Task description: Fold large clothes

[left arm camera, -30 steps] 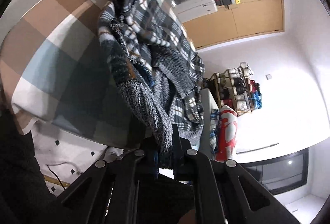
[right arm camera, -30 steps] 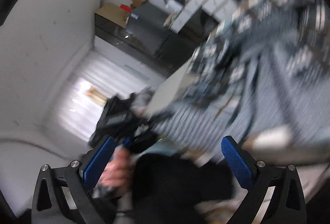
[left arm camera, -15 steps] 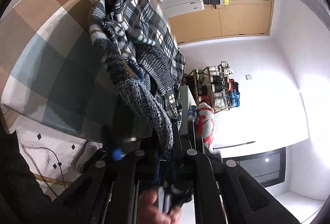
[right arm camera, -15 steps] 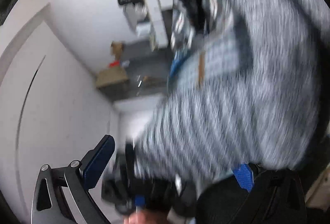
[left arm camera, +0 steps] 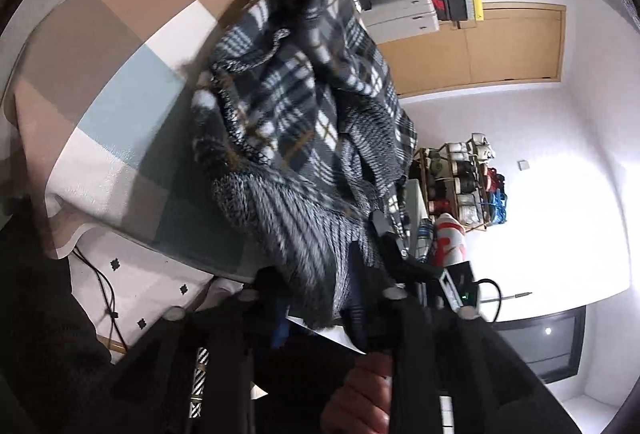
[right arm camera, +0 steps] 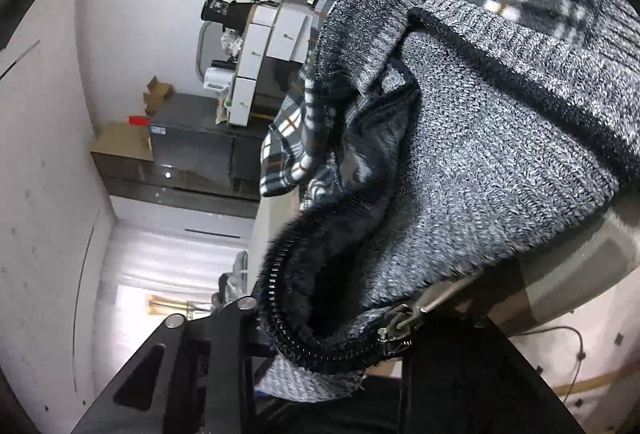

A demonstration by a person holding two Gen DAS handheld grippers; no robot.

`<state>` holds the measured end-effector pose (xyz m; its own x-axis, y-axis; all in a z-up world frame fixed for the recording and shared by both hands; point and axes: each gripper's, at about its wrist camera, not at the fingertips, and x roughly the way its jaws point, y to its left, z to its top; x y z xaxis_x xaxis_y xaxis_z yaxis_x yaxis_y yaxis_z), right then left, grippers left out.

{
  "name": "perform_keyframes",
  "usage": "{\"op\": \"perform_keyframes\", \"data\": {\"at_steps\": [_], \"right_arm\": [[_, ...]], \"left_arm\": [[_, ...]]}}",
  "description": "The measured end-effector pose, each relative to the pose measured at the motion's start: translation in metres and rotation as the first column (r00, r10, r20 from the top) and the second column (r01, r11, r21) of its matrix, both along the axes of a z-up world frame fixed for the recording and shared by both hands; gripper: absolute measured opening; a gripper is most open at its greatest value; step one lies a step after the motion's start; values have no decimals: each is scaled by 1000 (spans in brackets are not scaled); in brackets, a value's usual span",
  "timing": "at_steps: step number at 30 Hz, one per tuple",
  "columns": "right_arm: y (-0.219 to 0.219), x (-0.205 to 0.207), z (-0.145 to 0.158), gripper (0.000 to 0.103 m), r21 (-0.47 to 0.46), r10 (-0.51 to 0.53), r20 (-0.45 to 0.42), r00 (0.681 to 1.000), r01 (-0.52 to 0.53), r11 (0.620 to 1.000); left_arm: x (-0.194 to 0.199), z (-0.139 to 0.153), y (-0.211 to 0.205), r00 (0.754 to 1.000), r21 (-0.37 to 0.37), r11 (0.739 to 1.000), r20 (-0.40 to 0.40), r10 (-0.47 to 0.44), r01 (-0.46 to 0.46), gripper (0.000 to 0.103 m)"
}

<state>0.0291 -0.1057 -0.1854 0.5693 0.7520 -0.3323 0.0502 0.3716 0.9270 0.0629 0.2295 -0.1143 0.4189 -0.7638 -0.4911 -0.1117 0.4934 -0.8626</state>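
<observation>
A grey knitted zip jacket with a dark blue, white and tan plaid fleece lining is seen in a crumpled heap on a bed covered with a brown, white and pale blue checked sheet. The lower hem of the jacket hangs over the near edge of this sheet.

The left gripper is placed at that edge. Its jaws have just been opening and now stand narrowly apart. The hem hangs down between them, but whether the pads press on it cannot be told, because the view is blurred there.

The right gripper is placed at the same edge of the sheet. Its jaws have just been closing, and a fold of the knitted hem with the black zip teeth is bunched between them. The silver metal zip slider lies just beside the right jaw. A hand is seen under the left gripper, on the handle of the right gripper.
</observation>
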Motion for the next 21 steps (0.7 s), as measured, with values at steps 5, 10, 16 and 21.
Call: {"op": "perform_keyframes", "data": {"at_steps": [5, 10, 16, 21], "right_arm": [[-6, 6, -4, 24, 90, 14, -43, 999, -10, 996], [-12, 2, -4, 24, 207, 14, -84, 996, 4, 978], [-7, -4, -4, 24, 264, 52, -106, 993, -23, 964], [-9, -5, 2, 24, 249, 65, -91, 994, -40, 968]], "left_arm": [[0, -2, 5, 998, 33, 998, -34, 61, -60, 72], [7, -11, 2, 994, 25, 998, -92, 60, -58, 73], [13, -19, -2, 991, -33, 994, -88, 101, -105, 74], [16, -28, -10, 994, -151, 984, -72, 83, -93, 49]]}}
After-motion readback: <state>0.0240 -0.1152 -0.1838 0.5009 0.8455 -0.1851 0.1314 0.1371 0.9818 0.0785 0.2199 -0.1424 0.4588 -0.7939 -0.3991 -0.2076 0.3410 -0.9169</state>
